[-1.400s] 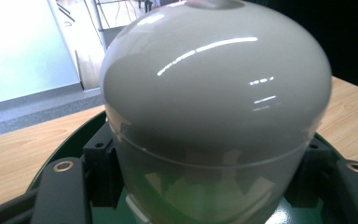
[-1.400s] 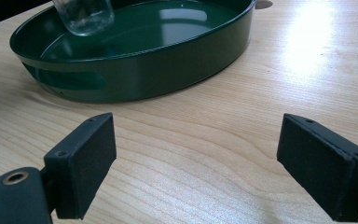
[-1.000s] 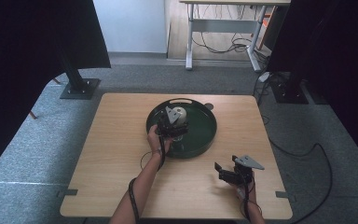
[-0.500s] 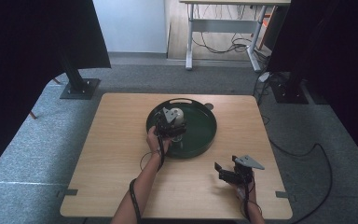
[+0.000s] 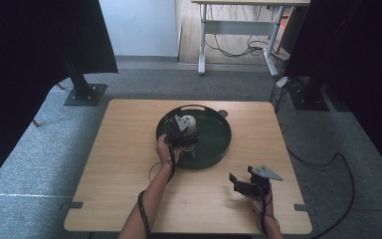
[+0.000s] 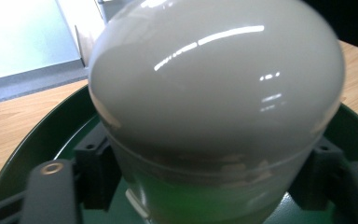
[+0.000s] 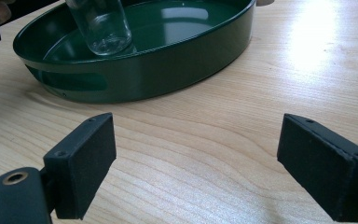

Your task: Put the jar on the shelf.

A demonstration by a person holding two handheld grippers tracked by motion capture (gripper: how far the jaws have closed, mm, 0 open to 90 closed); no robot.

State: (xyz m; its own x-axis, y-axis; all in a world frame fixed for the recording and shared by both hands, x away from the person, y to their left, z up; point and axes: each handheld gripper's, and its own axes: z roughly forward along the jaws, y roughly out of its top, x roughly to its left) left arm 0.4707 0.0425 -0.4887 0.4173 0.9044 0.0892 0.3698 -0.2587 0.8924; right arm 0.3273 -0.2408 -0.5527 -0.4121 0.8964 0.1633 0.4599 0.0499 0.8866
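Glass jar (image 6: 214,107) w/ pale rounded lid stands upright in round green tray (image 5: 218,149) mid-table, toward tray's left part. Left tongs (image 5: 183,138) sit round the jar; jaws have just been opening, pads now either side of the jar's neck, appear slightly off the glass, jar btwn them. Right tongs (image 5: 241,185) released, jaws wide w/ nothing btwn, low over bare wood table (image 5: 119,164) near front-right, well apart from tray & jar.

Each tool (image 5: 184,135) is black, with square foam-faced pads (image 7: 81,163), brass-ringed screw holes behind them, a grey three-cornered plate on top and a trailing black cable (image 5: 144,209).
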